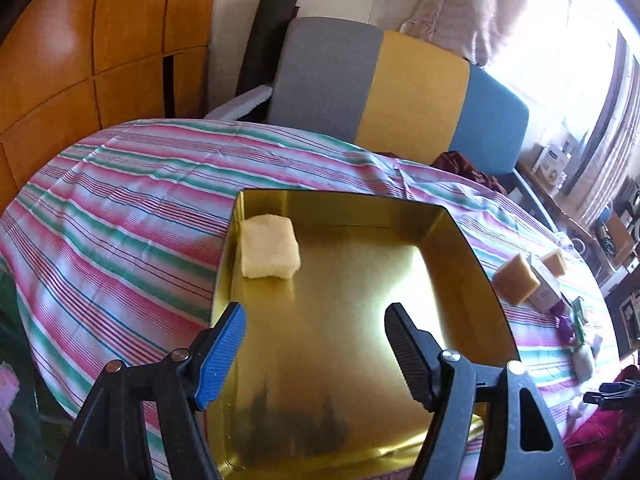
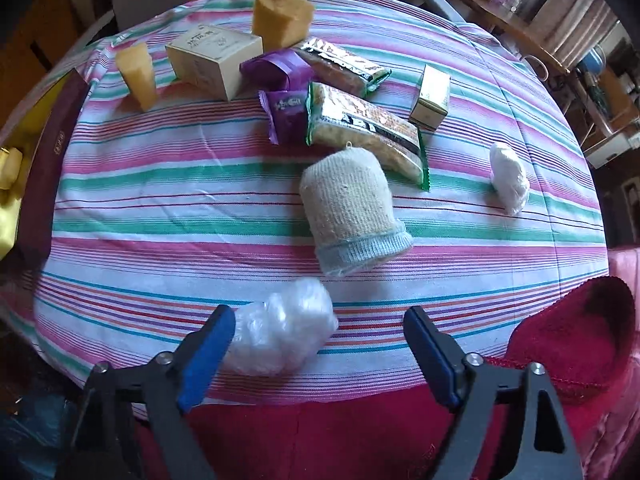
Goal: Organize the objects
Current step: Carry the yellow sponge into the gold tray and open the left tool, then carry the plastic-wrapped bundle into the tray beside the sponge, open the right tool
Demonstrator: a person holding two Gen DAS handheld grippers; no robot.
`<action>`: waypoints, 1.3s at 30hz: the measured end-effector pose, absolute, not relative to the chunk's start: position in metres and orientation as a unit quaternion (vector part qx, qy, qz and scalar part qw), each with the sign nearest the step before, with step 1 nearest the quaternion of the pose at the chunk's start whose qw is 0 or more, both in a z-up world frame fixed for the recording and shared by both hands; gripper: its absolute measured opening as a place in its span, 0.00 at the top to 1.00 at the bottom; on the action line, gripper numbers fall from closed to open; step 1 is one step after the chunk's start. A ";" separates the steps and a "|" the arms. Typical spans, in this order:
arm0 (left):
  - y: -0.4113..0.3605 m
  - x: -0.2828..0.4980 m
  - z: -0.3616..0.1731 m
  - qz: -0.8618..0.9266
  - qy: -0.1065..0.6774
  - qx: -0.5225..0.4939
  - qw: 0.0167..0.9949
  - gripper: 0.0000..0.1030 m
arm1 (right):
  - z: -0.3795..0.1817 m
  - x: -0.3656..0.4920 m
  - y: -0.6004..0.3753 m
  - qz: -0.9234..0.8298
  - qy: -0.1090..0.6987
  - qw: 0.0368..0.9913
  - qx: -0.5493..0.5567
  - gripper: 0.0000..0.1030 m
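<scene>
Plastic wad (image 2: 282,328) sitting near counter (image 2: 160,216) edge, touching right gripper (image 2: 320,354) left finger | looking light, squishy, slippery | pinching across middle | both grippers gaping, empty, left gripper (image 1: 316,354) hovering over gold tray (image 1: 460,240)

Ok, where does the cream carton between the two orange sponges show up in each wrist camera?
Left wrist: carton at the far right, on the striped cloth, beyond the right wall of the gold tin.
Right wrist: carton at the upper left, lying on the cloth.
Shared landmark: the gold tin, at the far left edge in the right wrist view.
</scene>
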State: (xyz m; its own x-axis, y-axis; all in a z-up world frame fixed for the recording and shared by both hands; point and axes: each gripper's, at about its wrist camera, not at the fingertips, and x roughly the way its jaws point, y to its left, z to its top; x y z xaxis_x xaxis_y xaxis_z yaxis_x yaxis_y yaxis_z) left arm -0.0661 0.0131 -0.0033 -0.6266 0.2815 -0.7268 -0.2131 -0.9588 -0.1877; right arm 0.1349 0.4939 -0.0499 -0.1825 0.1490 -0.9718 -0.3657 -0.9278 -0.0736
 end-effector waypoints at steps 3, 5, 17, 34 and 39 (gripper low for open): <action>0.016 -0.062 -0.005 0.898 -0.045 -0.413 0.146 0.30 | -0.053 0.129 0.491 0.757 0.069 0.169 -0.627 0.18; 0.017 -0.059 -0.007 0.896 -0.050 -0.415 0.152 0.30 | -0.057 0.129 0.486 0.756 0.057 0.165 -0.631 0.28; -0.004 -0.045 -0.001 0.902 -0.069 -0.403 0.139 0.30 | -0.032 0.121 0.439 0.794 -0.001 0.128 -0.594 0.67; -0.055 -0.035 -0.011 0.905 -0.082 -0.412 0.066 0.30 | 0.016 -0.013 0.224 0.864 -0.022 -0.119 -0.489 0.66; -0.061 -0.034 -0.007 0.914 -0.068 -0.399 0.035 0.30 | -0.006 -0.040 0.170 0.849 -0.040 -0.168 -0.500 0.66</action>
State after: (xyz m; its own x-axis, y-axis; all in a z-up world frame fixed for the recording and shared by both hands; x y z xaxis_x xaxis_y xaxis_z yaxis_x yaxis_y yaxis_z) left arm -0.0340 -0.0611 -0.0070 -0.6788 0.1176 -0.7248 -0.0086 -0.9883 -0.1523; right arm -0.0403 0.1697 -0.0065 -0.4444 -0.2449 -0.8617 0.3257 -0.9403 0.0992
